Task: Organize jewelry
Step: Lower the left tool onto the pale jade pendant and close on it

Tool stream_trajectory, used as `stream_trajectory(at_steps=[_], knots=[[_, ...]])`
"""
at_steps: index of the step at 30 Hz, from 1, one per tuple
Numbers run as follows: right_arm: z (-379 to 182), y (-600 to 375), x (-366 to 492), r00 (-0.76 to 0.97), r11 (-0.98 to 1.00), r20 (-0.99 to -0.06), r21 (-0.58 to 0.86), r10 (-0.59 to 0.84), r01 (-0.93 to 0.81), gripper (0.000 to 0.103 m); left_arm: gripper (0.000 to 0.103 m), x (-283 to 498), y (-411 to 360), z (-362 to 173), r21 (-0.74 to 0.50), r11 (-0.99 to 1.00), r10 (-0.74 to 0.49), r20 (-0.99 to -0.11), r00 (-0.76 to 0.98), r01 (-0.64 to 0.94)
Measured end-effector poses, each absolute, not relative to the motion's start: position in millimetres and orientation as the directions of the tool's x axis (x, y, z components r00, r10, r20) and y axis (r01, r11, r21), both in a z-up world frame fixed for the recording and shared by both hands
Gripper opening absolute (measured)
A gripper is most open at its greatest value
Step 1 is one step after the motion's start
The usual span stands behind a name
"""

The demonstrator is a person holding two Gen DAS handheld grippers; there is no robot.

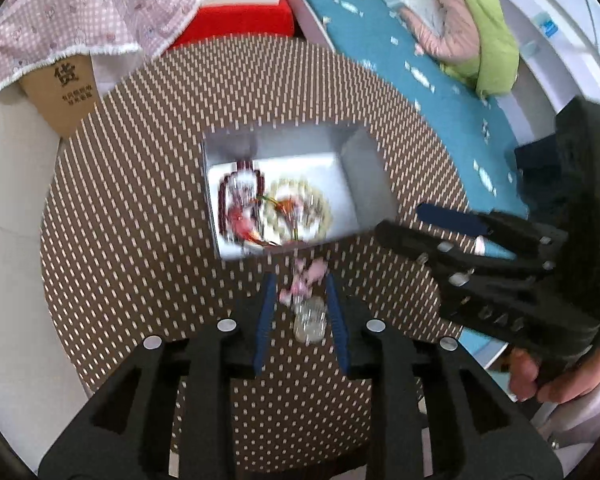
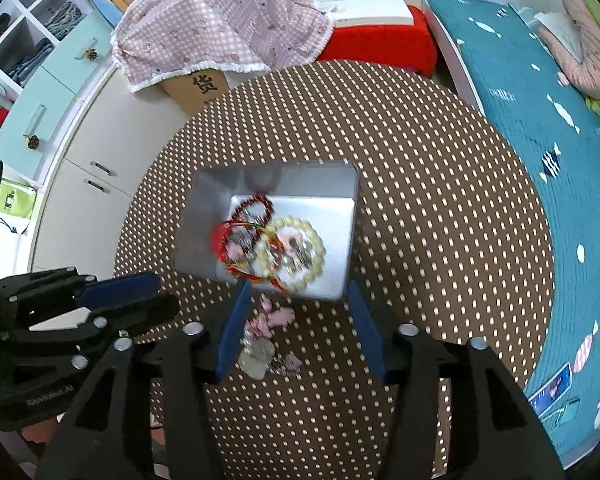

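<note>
- Jewelry still outside the tray is one small piece, a pink-and-clear beaded charm (image 1: 306, 300), lying on the dotted tablecloth (image 1: 140, 200) just short of the metal tray (image 1: 364, 176).
- In the left wrist view the left gripper (image 1: 300, 316) points steeply down with its blue pads on either side of the charm; they stand apart and do not seem to press on it, though blur makes contact hard to judge.
- The right gripper (image 2: 300, 328) also straddles the charm (image 2: 266, 336), jaws wider, nothing held.
- To do the pick well, I would let one gripper take it: centre the pads on the clear bead end, close gently, lift straight up, then carry it toward 12 o'clock into the tray.
- Keeping the other gripper clear, at 3 o'clock as the left view shows it, would avoid a clash.
- The right wrist view shows the tray's contents more sharply: a dark red bead bracelet (image 2: 252, 210), a pale bead bracelet (image 2: 296, 252) and red cord (image 2: 220, 240).
- Only the left view shows the person's fingers (image 1: 540, 380) on the right gripper's handle.
</note>
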State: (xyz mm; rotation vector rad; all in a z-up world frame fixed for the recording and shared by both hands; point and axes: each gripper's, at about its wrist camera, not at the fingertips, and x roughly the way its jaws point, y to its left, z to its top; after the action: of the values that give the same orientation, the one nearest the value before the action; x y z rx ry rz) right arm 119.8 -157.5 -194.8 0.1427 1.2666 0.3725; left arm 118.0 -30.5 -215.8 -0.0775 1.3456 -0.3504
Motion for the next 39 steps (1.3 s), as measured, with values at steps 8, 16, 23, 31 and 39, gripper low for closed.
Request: stream_trajectory(at_steps=[8,16,23,31,39], knots=[[-220,-167,93,0.178,0.94,-0.928,0.3,0.327,-0.161,0.054,0.028,91,-42,-275,-0.245,0.943,-0.259,-0.965,0.036,0.224],[-243,-170,72,0.126,0.954,-0.953,0.257,0.277,-0.154,0.055,0.037,83,-56,-305,-0.229,0.946,-0.232,-0.973,-0.012,0.228],[-251,-173,64,0.102,0.957,-0.958,0.25,0.267,-0.149,0.057,0.037,88,-71,-315,-0.212,0.953,-0.218,-0.976,0.005,0.217],[-257,-173,53,0.086,0.956,-0.96,0.252,0.267,-0.153,0.057,0.028,106,-95,-315,-0.135,0.959,-0.15,-0.988,0.041,0.251],[-256,-173,60,0.087,0.954,-0.957,0.26,0.275,-0.15,0.057,0.023,101,-99,-313,-0.146,0.959,-0.161,-0.986,0.044,0.244]])
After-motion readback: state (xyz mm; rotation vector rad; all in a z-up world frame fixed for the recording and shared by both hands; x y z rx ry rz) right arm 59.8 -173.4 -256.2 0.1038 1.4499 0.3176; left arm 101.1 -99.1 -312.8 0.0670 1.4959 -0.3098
